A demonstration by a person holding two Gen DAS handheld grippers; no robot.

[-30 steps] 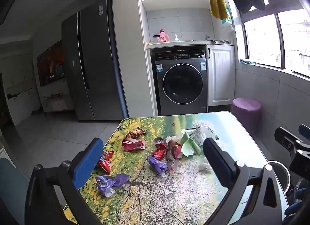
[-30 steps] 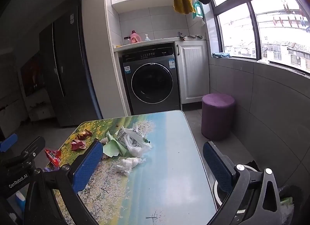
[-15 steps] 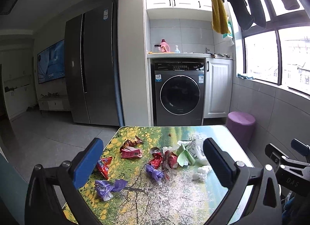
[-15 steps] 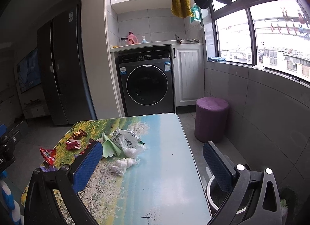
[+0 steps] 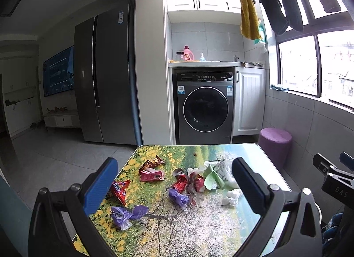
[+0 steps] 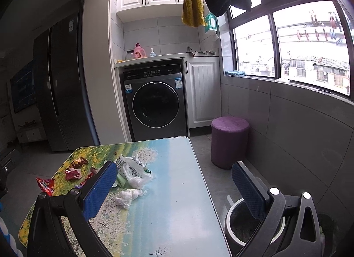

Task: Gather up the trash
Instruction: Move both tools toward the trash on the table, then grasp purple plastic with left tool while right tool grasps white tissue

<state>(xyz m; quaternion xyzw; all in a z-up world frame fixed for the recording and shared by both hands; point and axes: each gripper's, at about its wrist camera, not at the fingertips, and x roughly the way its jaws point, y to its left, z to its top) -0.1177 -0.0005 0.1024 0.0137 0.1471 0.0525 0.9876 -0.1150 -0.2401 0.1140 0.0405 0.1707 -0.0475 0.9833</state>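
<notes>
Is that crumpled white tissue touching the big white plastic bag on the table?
Apart. The right wrist view shows bare table between the crumpled tissue and the plastic bag.

- Wrappers [image 5: 177, 186] and a plastic bag [image 6: 132, 168] clutter the table's [image 6: 172, 201] left half.
- Its right half lies bare.
- A bin [image 6: 234, 219] stands beside the right edge.

- Our left gripper [image 5: 172, 185] has black triangular frames and two long fingers [image 5: 99, 187] faced with blue textured pads.
- Silver screw heads sit at the finger pivots.
- Our right gripper [image 6: 172, 187] has the same black frames, blue pads and silver screws.
- In the left wrist view, its black body bears white letters "DAS".
</notes>
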